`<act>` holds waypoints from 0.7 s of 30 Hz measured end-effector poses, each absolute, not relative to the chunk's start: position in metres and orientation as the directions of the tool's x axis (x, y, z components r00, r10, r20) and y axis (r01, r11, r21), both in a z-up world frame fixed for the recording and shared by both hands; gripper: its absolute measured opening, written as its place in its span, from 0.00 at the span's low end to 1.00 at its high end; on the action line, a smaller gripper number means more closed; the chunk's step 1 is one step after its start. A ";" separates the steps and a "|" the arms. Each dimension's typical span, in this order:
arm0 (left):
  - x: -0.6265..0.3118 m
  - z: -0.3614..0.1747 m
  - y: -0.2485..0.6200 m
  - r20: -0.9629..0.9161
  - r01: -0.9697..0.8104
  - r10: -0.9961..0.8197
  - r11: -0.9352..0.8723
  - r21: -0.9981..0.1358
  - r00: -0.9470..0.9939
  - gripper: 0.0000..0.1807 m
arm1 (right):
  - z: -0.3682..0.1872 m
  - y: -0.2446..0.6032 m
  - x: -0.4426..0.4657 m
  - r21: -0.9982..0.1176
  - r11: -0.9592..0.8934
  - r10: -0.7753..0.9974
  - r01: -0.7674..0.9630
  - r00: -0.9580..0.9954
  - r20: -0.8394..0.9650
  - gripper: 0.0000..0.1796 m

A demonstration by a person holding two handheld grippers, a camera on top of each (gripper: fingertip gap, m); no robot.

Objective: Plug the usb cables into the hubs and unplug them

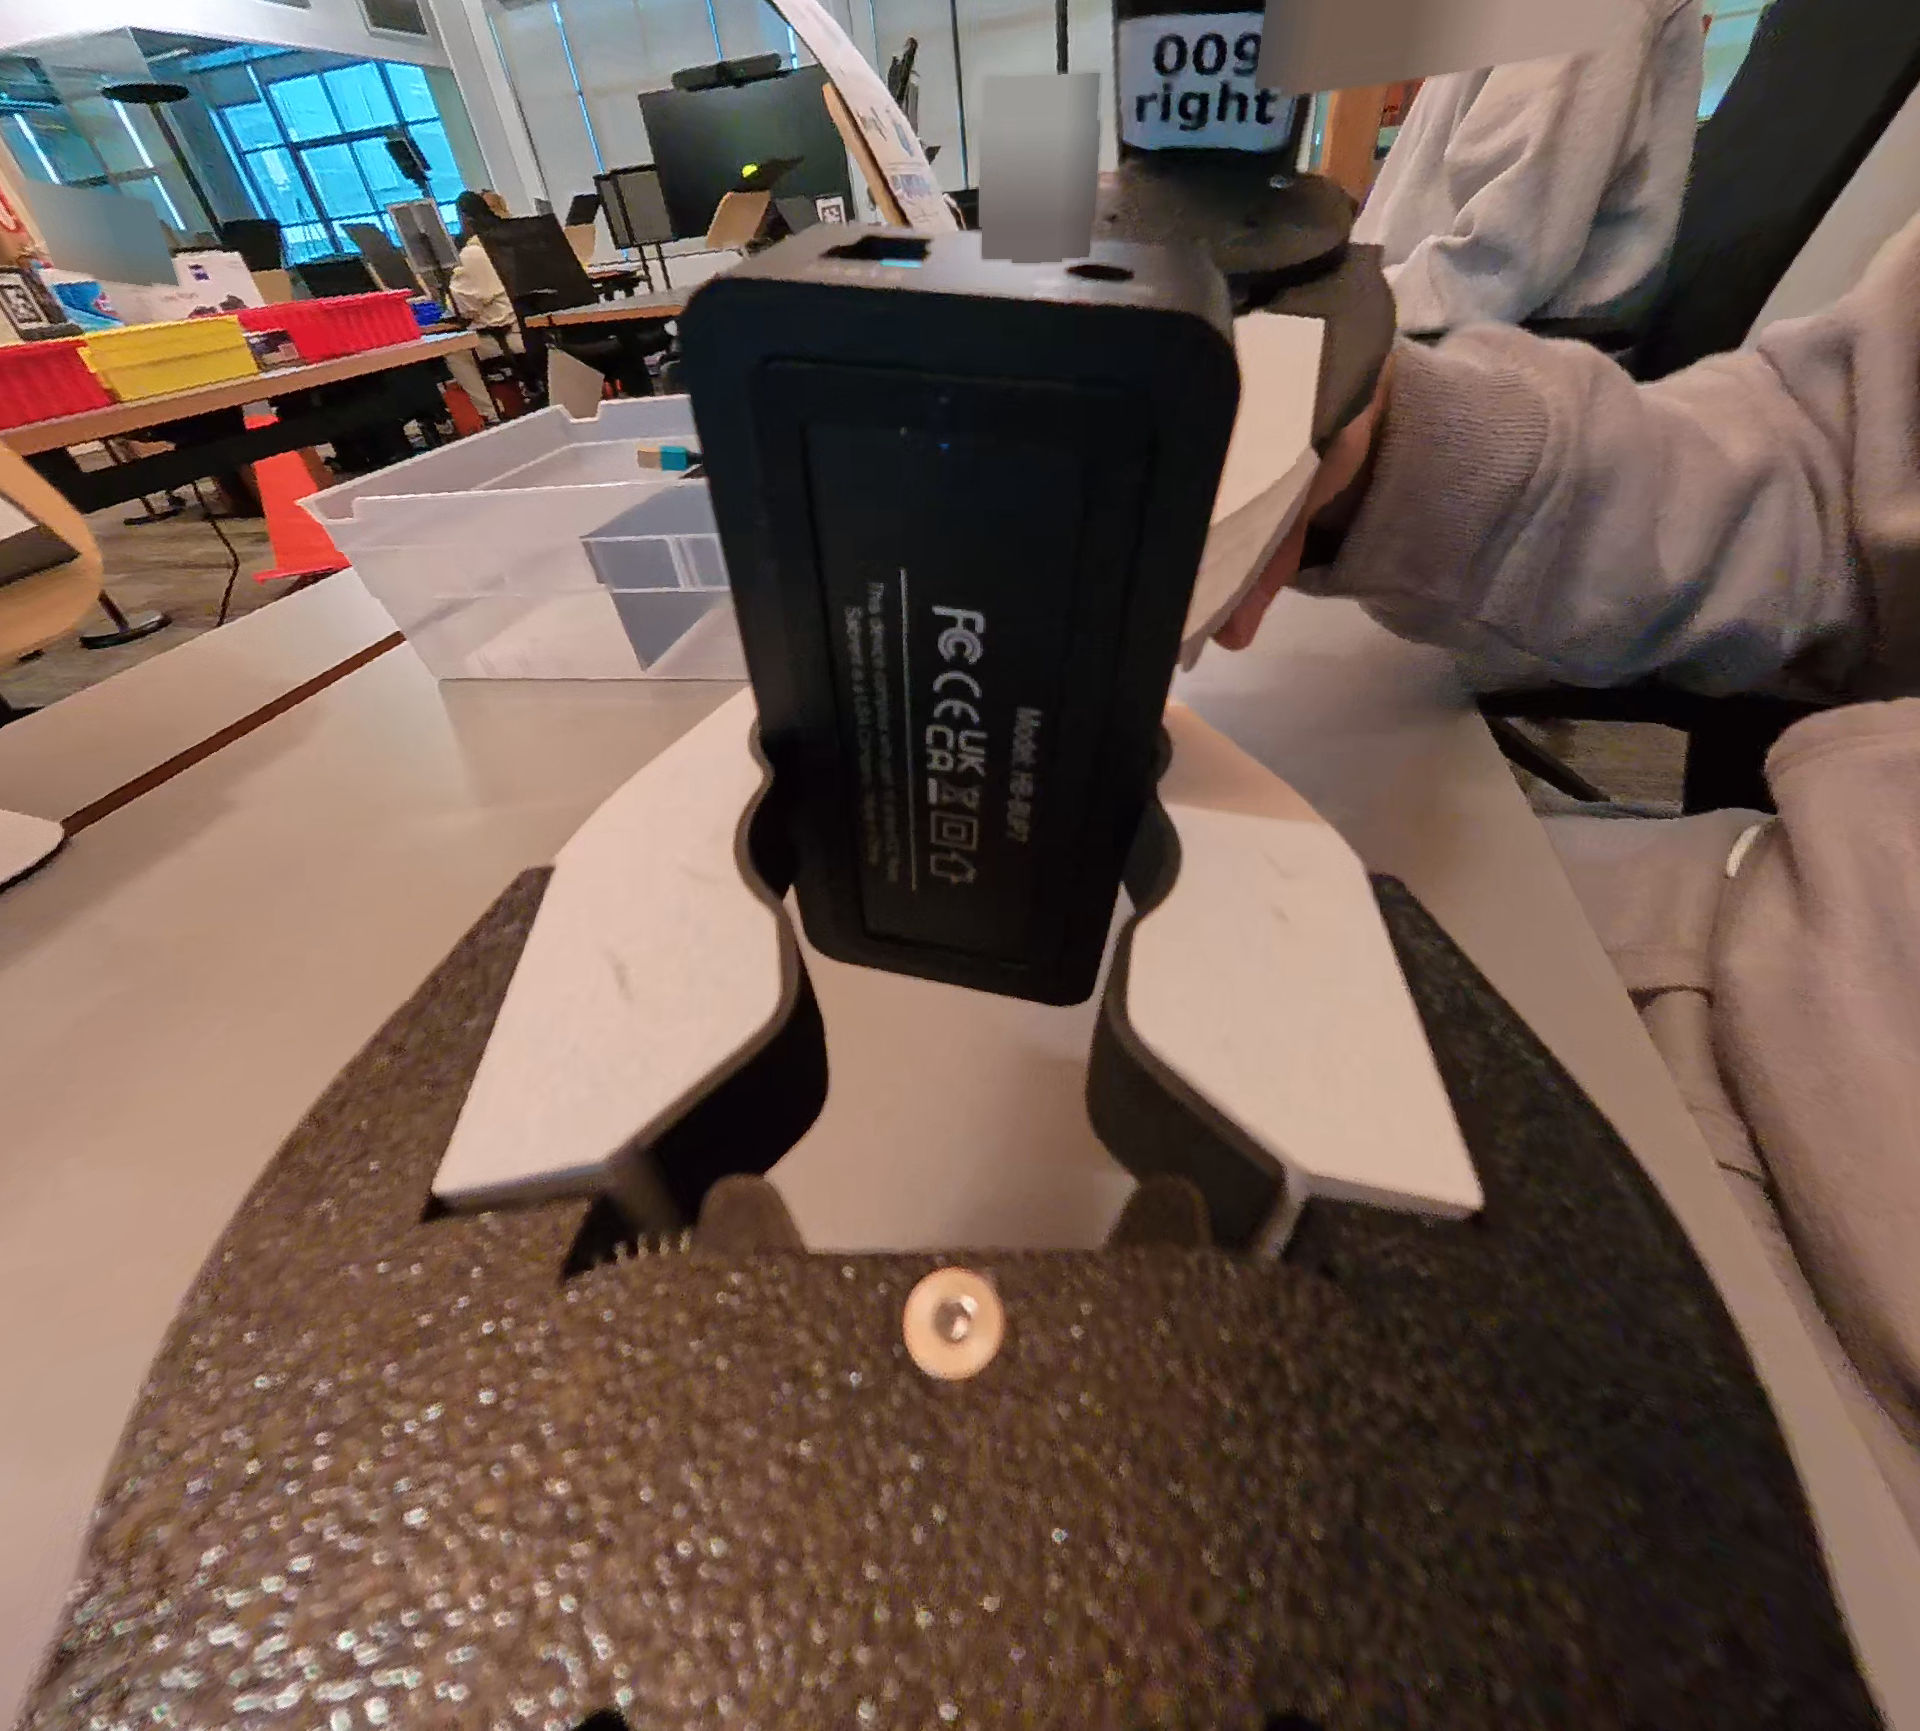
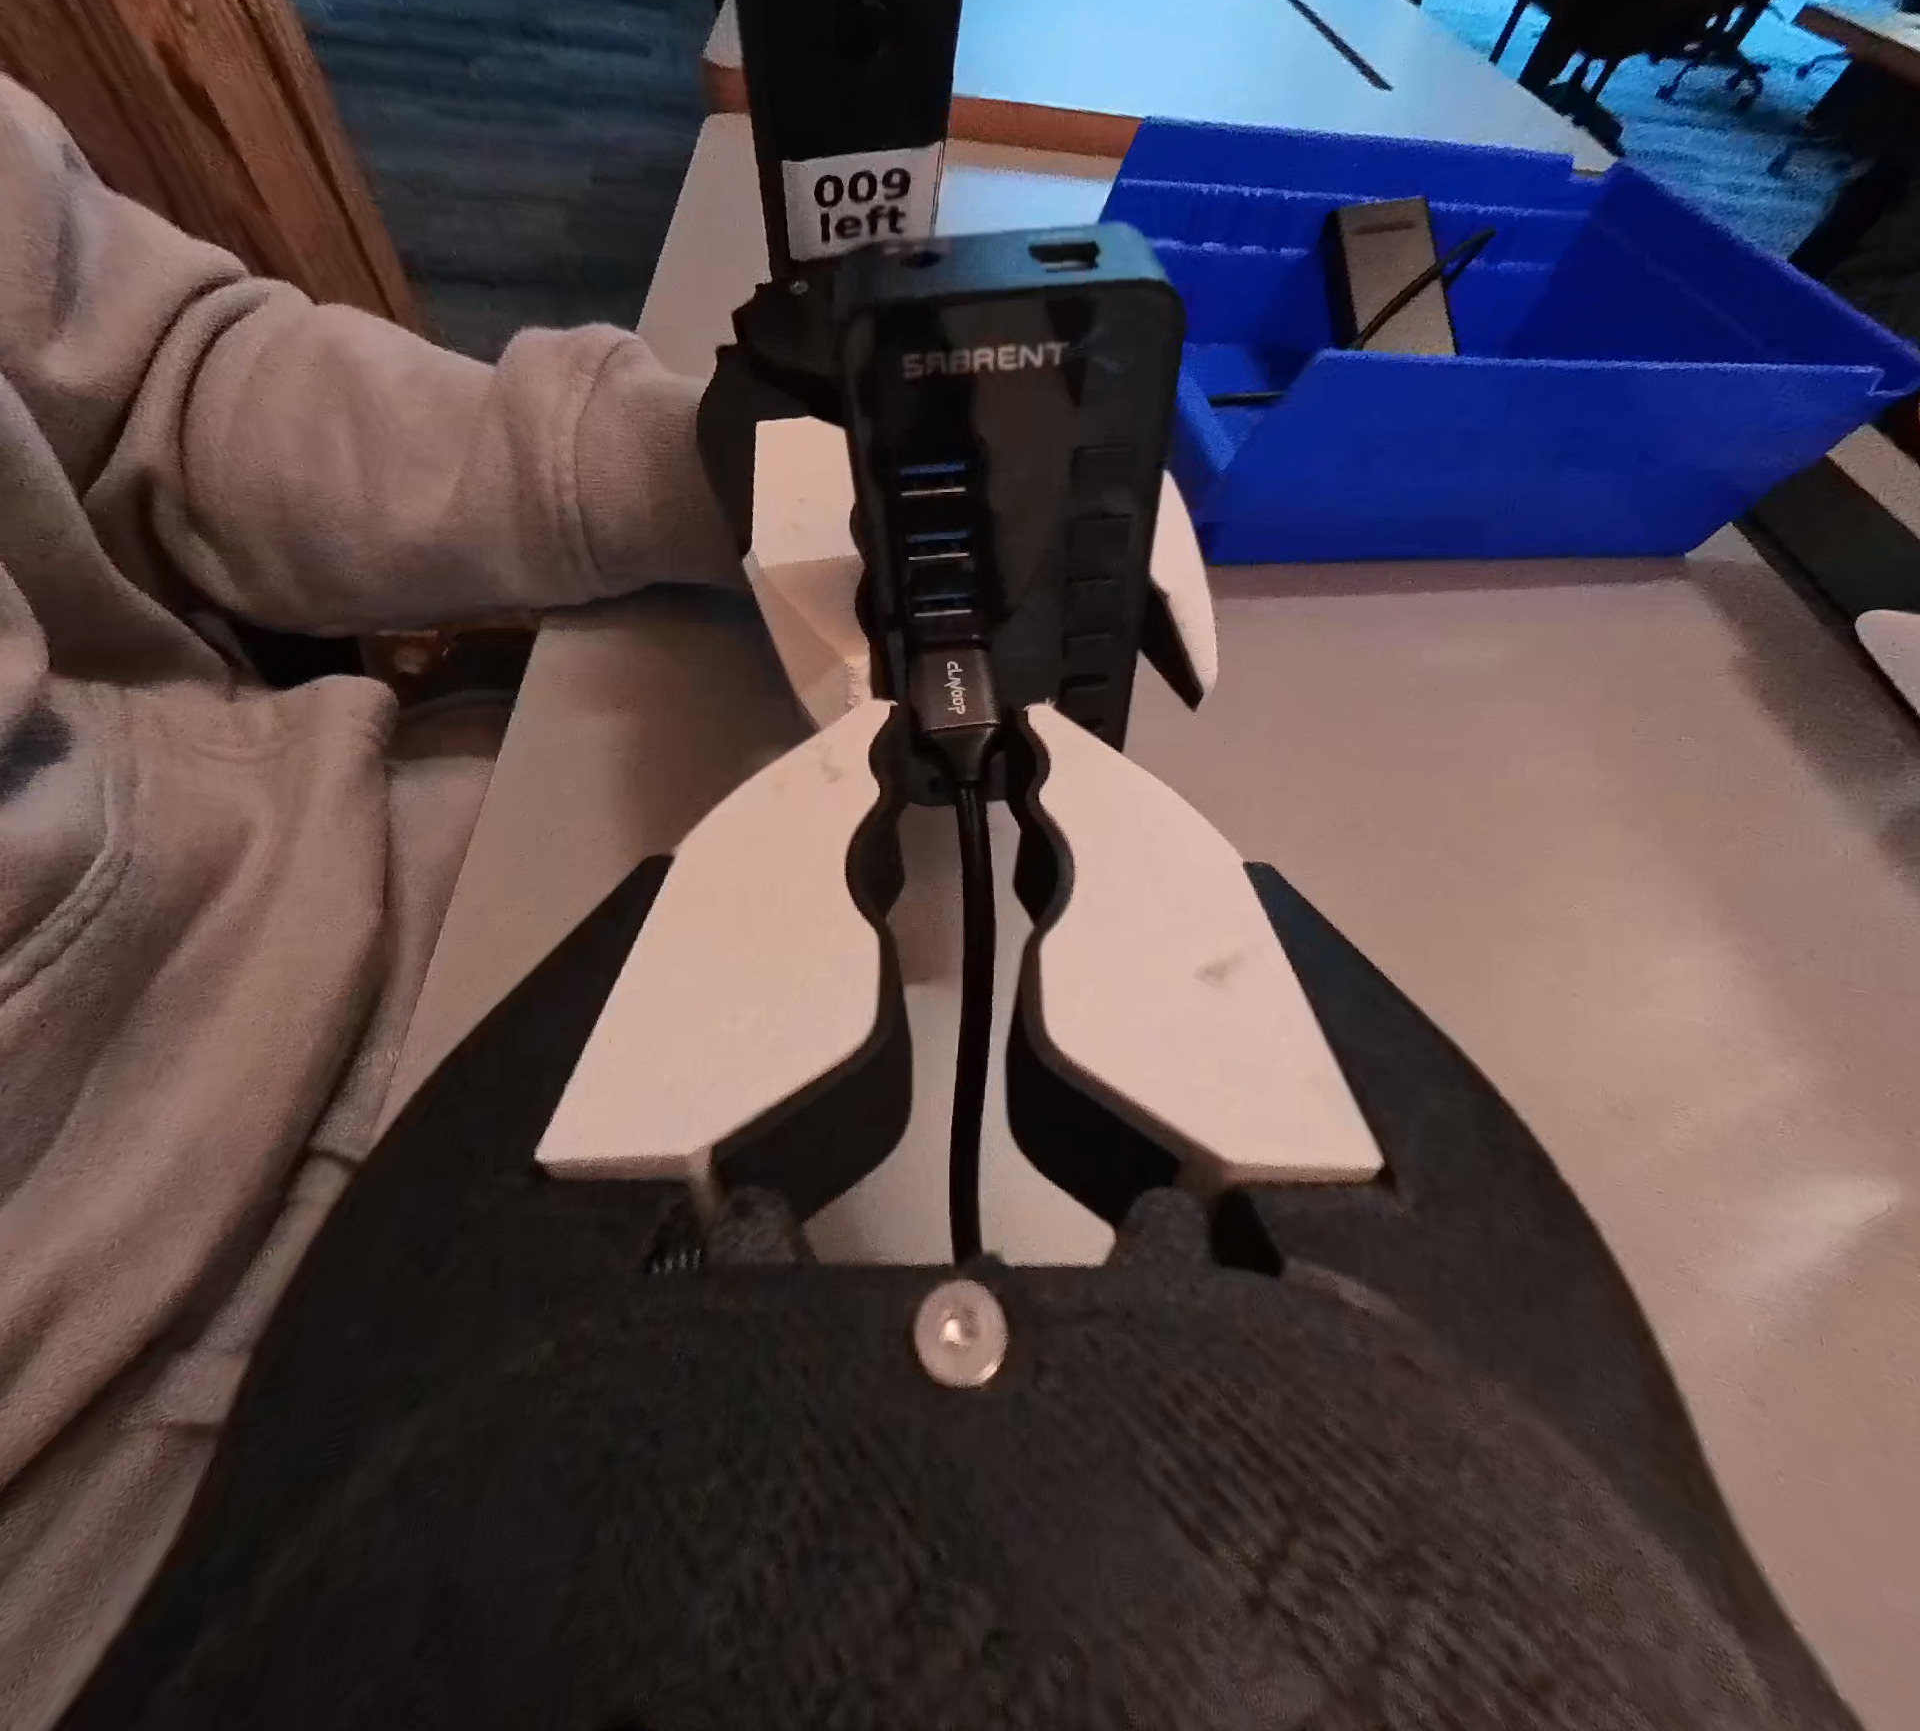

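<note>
At frame centre, the left gripper (image 1: 961,840) jaws clamp the upright black hub (image 1: 961,601) above the tabletop (image 1: 312,850); the right gripper (image 2: 958,731) jaws pinch the cable plug (image 2: 954,694) seated in its lowest port.

Grippers: two, the left gripper (image 1: 961,808) and the right gripper (image 2: 961,725), each with two white fingers.
USB hubs: two, one black hub (image 2: 1013,434) upright between the grippers, one grey hub (image 2: 1392,279) lying in the blue bin.
Blue ports on the black hub's face: three (image 2: 935,538) free in a column, a fourth below taken by a plug.
USB cables: one black cable (image 2: 971,1006) at the black hub; a second thin cable (image 2: 1423,284) beside the grey hub.
Bins on the near table: one blue bin (image 2: 1507,476), one clear bin (image 1: 499,559).
Bins on the far table: two red (image 1: 332,322), one yellow (image 1: 171,356).
</note>
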State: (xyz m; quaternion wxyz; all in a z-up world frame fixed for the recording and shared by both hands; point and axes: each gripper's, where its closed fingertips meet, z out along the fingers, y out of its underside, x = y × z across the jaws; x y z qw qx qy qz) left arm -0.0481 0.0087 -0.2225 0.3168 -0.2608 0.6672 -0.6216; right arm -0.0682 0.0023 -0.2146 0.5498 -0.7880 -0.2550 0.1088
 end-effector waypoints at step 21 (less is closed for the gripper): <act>-0.051 -0.213 0.044 -0.069 0.063 -0.798 0.040 -0.997 -0.599 0.35 | -0.074 -0.111 0.150 -0.942 -0.165 0.056 0.294 0.956 0.288 0.10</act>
